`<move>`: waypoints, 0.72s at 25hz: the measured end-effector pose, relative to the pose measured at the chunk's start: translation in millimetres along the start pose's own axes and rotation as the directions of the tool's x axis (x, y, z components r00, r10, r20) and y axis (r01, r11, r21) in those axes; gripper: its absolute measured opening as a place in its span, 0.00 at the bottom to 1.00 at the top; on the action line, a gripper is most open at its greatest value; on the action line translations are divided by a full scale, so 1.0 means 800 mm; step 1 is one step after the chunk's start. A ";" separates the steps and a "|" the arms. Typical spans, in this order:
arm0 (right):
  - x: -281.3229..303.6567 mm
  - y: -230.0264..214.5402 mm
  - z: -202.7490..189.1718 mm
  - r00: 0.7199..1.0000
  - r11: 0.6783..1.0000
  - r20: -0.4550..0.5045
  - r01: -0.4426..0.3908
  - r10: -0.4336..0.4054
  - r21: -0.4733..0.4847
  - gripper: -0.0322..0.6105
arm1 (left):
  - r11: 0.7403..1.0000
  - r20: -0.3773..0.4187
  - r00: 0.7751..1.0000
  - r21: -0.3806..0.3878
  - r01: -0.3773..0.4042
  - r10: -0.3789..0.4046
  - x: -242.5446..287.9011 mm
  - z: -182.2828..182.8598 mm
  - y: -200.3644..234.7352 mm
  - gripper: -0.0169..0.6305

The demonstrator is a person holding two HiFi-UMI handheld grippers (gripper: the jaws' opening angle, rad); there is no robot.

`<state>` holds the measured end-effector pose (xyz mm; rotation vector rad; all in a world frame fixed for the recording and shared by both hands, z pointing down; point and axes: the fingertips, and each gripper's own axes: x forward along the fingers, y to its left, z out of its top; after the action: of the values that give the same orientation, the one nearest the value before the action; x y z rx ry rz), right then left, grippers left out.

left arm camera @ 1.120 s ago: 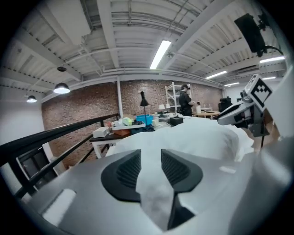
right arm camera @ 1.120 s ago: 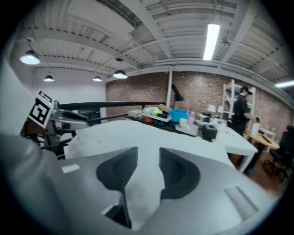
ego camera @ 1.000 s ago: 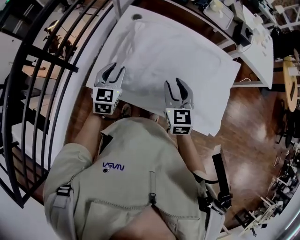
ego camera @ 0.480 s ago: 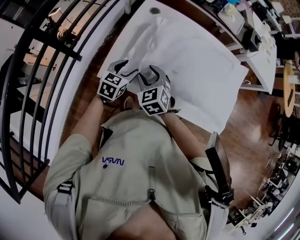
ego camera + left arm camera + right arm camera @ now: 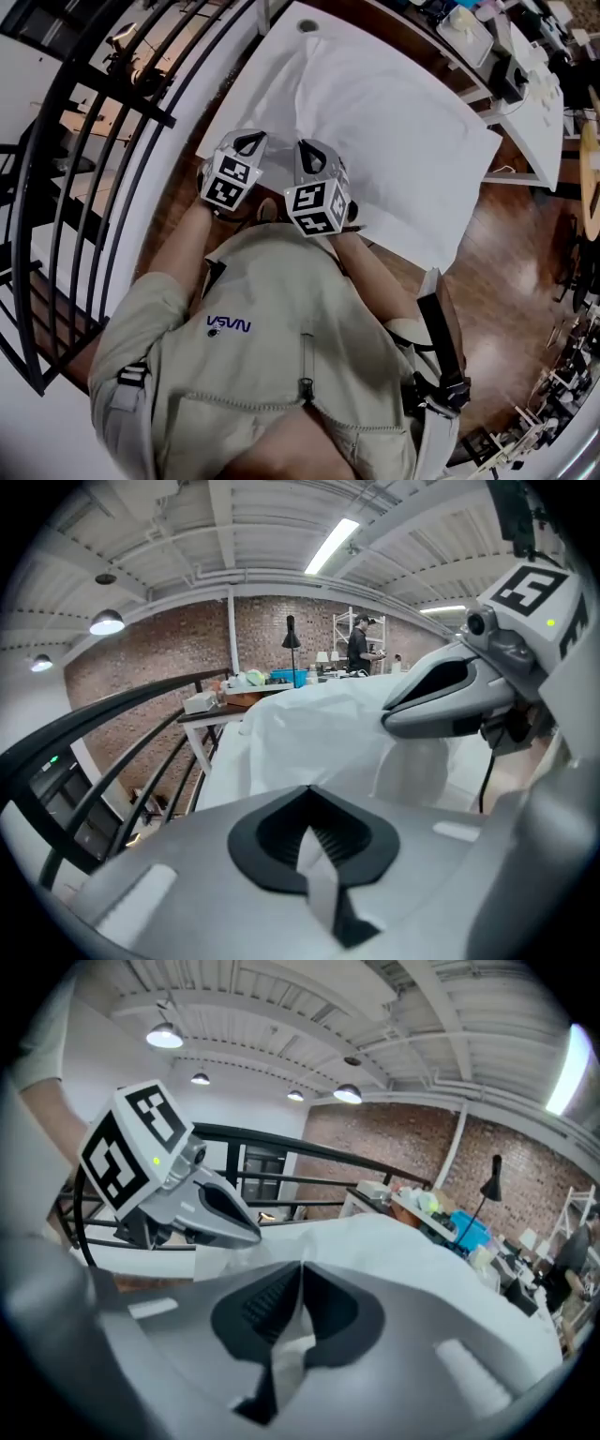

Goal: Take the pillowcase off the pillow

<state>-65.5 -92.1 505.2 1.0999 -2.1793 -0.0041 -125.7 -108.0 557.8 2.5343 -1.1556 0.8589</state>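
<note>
The pillow, inside its white pillowcase (image 5: 394, 131), lies flat on a white surface (image 5: 246, 105) and covers most of it. Only a bare strip shows along the left side, and there is a round hole (image 5: 307, 25) at the far corner.

Both tools work at the near left end of the pillowcase, just beside each other. The left tool (image 5: 251, 139) has just been closing. Its jaws are now pressed together with a thin fold of the white cloth pinched between them. The right tool (image 5: 307, 150) has just been closing too, and its jaws are likewise together on a fold of the same cloth. Each tool fills one side of the other's view, so the two crowd the same small stretch of cloth.

A black railing (image 5: 84, 141) curves close along the left side of the surface. To the right is a polished wooden floor (image 5: 511, 234). Beyond the far right edge stand more white tables (image 5: 539, 103) that carry small clutter.

The wearer's beige vest (image 5: 272, 375) fills the lower part of the head view and hides the near edge of the surface. In the left gripper view, a brick wall (image 5: 272, 630), a dark desk lamp (image 5: 290, 635) and a standing person (image 5: 359, 647) show well behind the pillow.
</note>
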 end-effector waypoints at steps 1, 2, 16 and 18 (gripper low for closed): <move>-0.009 -0.006 0.000 1.000 1.000 0.017 0.007 -0.007 0.018 0.06 | 0.999 0.001 0.999 0.001 -0.034 0.034 -0.004 0.003 0.005 0.04; -0.018 -0.012 -0.002 0.999 0.999 0.031 0.015 -0.017 0.036 0.06 | 0.998 -0.004 0.998 0.003 -0.069 0.069 -0.007 0.004 0.009 0.04; -0.035 -0.029 -0.103 0.991 0.971 -0.084 0.122 -0.107 0.206 0.06 | 0.979 -0.131 0.975 -0.068 -0.190 0.180 0.006 -0.080 0.031 0.04; -0.027 -0.031 -0.105 0.985 0.965 -0.111 0.150 -0.128 0.217 0.06 | 0.985 -0.119 0.981 -0.061 -0.163 0.155 0.007 -0.082 0.026 0.04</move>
<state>8.9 -68.7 549.7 1.3501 -2.0484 0.2337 -166.0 -97.4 612.7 2.3287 -1.3410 0.9682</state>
